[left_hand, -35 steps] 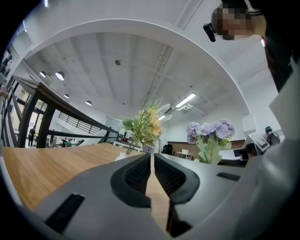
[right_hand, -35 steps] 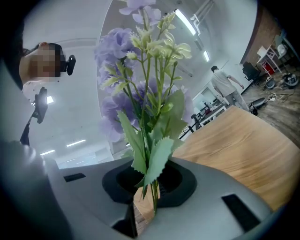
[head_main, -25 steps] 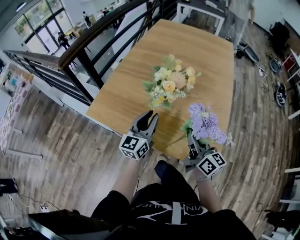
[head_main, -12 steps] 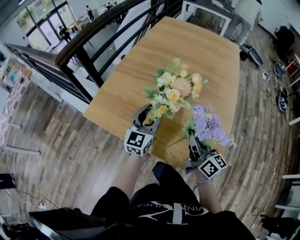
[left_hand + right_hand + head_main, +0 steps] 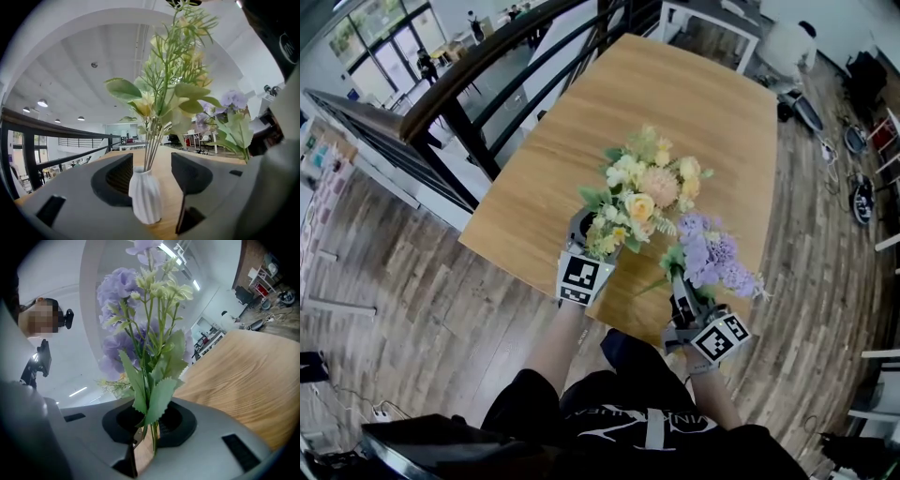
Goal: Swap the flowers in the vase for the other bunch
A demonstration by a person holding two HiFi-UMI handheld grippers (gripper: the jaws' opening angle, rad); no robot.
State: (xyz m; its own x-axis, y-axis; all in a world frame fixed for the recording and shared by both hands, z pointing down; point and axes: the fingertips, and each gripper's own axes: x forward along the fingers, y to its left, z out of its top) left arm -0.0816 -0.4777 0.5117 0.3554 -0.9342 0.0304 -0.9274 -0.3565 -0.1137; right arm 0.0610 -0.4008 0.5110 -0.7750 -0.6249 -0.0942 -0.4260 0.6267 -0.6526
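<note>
The left hand-held gripper [image 5: 151, 171] points level, and its jaws are wide apart and opening. The white ribbed vase [image 5: 145, 197] stands upright between them. A gap shows between the vase and the jaw at the right of the left gripper view, so the pads do not press on it. The yellow bunch [image 5: 164, 93] rises out of the vase neck. In the head view this bunch [image 5: 642, 187] covers the jaw tips of the left hand-held gripper [image 5: 586, 246], and the vase itself cannot be seen there.

The right hand-held gripper [image 5: 147, 423] is closed on the thin green stems of the purple bunch [image 5: 140, 333], which it holds upright, with the leaves just above the jaws. In the head view the right hand-held gripper [image 5: 684, 295] is at the near edge of the surface [image 5: 675, 103], and the purple bunch [image 5: 712, 253] is just beside the yellow one, to its right.

The vase stands near the near edge of the wooden surface [image 5: 243, 371]. A dark railing [image 5: 478, 141] runs past its left side, over a plank floor [image 5: 441, 309].
</note>
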